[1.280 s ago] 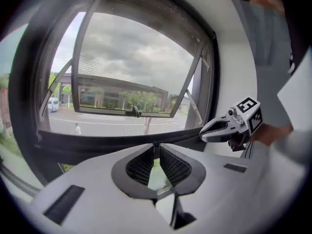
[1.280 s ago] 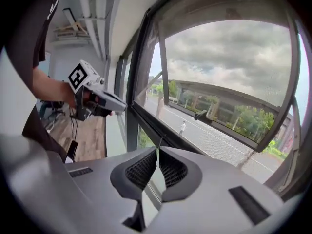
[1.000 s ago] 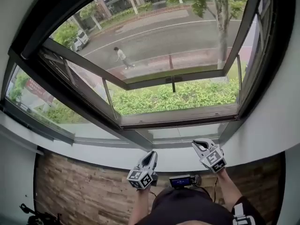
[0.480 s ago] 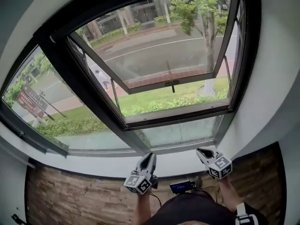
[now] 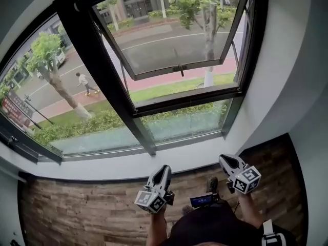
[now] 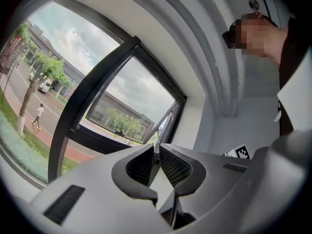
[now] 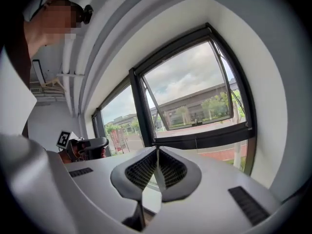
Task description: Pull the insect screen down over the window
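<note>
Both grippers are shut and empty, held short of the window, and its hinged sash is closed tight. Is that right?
Not quite: the sash is swung open outward, as the head view shows. The left gripper and right gripper are indeed shut, empty and held short of it.

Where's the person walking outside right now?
In the head view, the walker is outside on the left, on the reddish path beside a tree, just left of the thick black window post.
</note>
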### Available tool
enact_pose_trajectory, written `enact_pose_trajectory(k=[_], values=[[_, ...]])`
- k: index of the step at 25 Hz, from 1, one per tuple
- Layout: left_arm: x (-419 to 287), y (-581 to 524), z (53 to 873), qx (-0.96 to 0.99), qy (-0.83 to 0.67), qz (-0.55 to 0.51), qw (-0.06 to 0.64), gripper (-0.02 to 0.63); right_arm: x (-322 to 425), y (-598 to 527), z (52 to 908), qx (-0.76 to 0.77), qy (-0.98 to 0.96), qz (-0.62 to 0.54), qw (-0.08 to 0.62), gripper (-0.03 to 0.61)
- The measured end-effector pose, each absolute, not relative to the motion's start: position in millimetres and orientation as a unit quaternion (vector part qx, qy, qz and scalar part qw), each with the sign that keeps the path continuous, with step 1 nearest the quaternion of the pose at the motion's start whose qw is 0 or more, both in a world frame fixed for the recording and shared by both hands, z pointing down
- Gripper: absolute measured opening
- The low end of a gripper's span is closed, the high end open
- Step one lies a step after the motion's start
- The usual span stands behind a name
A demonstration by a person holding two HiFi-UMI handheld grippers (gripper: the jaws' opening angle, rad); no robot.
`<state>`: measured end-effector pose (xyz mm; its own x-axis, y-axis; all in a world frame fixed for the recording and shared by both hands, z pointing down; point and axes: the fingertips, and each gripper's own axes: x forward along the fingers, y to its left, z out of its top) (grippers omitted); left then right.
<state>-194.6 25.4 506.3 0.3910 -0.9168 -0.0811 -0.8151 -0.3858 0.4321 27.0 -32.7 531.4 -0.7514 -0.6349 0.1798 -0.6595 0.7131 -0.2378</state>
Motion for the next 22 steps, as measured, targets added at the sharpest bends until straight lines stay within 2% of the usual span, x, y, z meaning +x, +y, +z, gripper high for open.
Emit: enact_pose_trajectory(k=[11,22], values=[[-187,103,460,0.813,-0.540,-0.194,0.101,0.041,41,44,468,0.334,-0.937,0.094,-0.032,0.020],[-57,187,454,0.836,-0.510,-0.168,0.112,0.041,190,156,476,0.367,-0.915,0.142,-0.094,0.020]])
